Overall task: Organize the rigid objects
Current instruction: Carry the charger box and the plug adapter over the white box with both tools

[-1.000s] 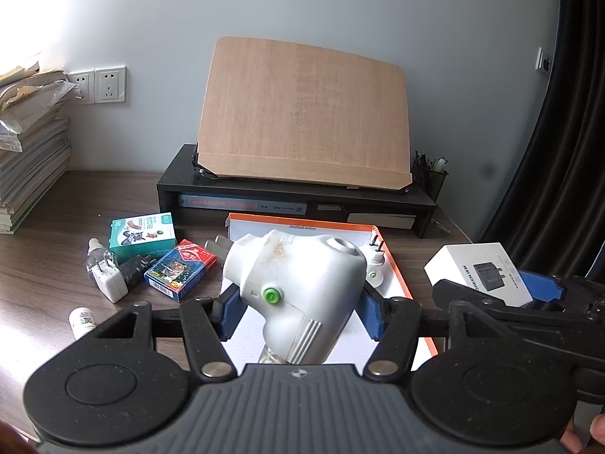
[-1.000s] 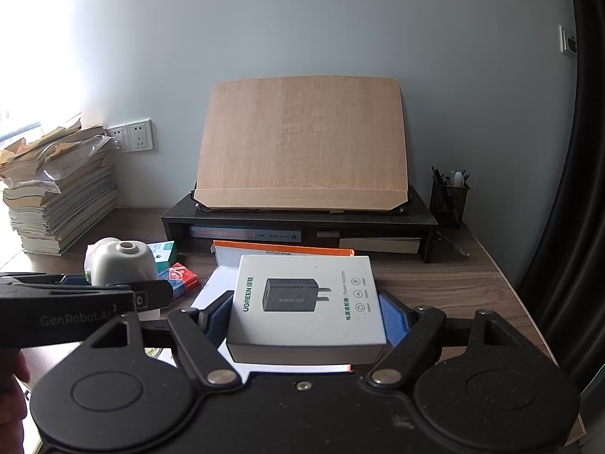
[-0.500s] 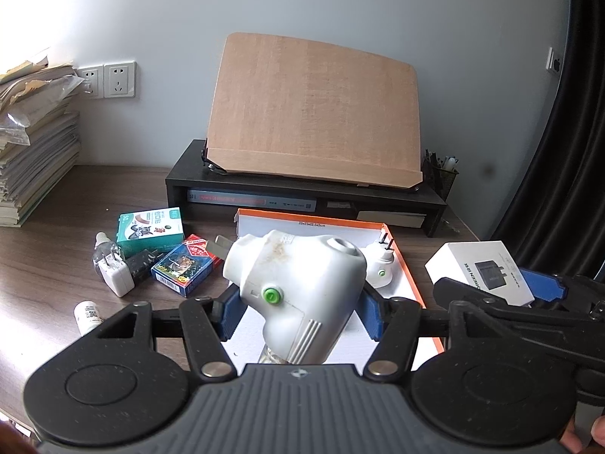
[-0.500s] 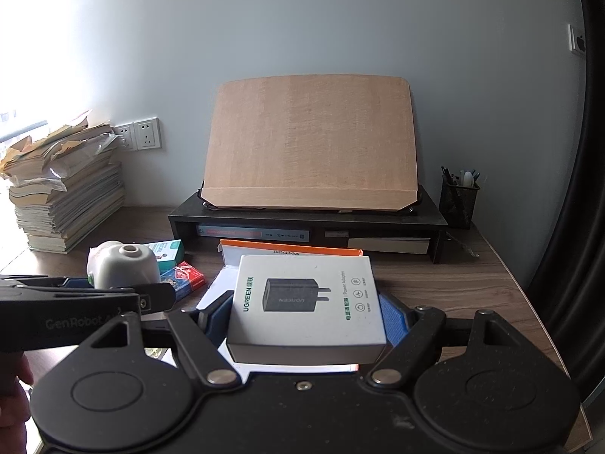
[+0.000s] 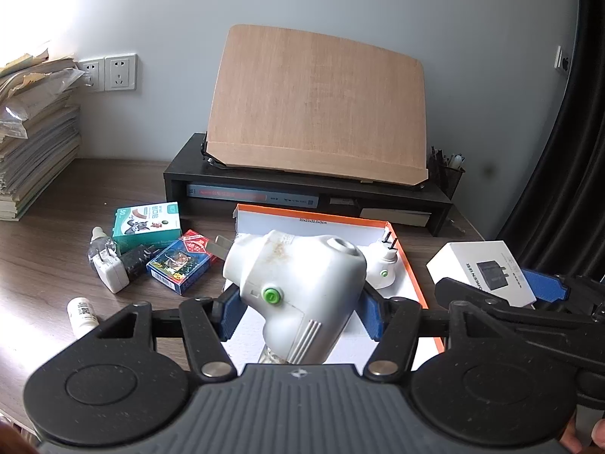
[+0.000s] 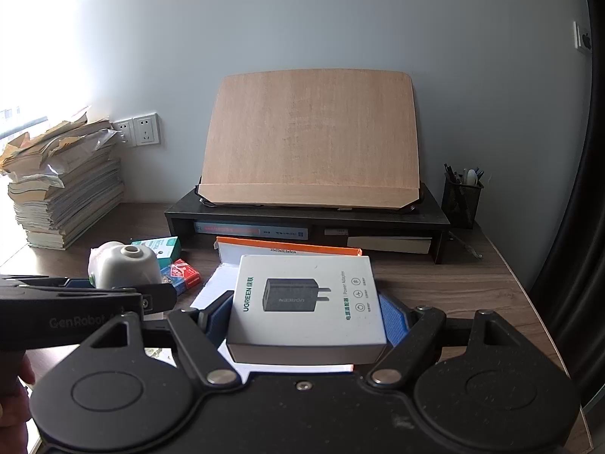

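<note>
My left gripper [image 5: 298, 312] is shut on a white plastic device [image 5: 298, 287] with a green button, held above the orange-rimmed white box tray [image 5: 410, 265]. A small white plug-in unit [image 5: 382, 266] lies inside that tray. My right gripper [image 6: 306, 317] is shut on a white power adapter box [image 6: 308, 299], held over the tray [image 6: 287, 246]. In the left wrist view the adapter box [image 5: 480, 270] and right gripper show at the right. The white device [image 6: 123, 265] and the left gripper appear at the left of the right wrist view.
On the wooden desk left of the tray lie a green box [image 5: 147, 225], a playing card pack [image 5: 179, 265], a white charger [image 5: 109, 270], a black plug [image 5: 136, 261] and a small white bottle [image 5: 81, 312]. A black riser [image 5: 302, 193] with a tilted wooden board, paper stacks [image 5: 34, 143] and a pen holder [image 6: 461, 200] stand behind.
The left wrist view has swung a little to the left, so the desk items sit further right in it. Both grips are unchanged.
</note>
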Available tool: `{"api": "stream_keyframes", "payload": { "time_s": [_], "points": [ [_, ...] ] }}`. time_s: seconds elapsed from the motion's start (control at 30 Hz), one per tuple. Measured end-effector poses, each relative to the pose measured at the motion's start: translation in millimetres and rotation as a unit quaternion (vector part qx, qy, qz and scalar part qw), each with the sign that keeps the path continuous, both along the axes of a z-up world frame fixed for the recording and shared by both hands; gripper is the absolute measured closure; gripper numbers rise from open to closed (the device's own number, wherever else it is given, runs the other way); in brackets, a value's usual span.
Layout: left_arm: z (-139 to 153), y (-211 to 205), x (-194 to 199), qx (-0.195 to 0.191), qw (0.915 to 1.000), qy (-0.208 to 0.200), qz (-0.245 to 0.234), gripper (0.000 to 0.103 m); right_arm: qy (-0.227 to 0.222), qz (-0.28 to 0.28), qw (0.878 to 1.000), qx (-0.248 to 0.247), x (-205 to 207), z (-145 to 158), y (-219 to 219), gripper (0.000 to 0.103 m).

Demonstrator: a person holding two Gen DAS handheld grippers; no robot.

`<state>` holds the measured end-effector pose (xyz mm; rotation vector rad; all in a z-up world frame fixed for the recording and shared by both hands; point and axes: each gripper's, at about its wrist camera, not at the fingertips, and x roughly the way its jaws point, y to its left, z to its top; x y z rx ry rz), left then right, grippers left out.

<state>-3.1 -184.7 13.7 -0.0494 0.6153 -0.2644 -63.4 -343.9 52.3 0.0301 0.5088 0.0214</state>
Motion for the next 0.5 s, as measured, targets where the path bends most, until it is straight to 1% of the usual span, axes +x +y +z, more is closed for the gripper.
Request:
{"api": "stream_keyframes", "payload": {
  "time_s": [0.5],
  "points": [
    [-6, 1, 11, 0.005, 0.9999, 0.012, 0.007, 0.041, 0.006, 0.003, 1.000, 0.003, 17, -5, 0, 0.010]
  ]
}}
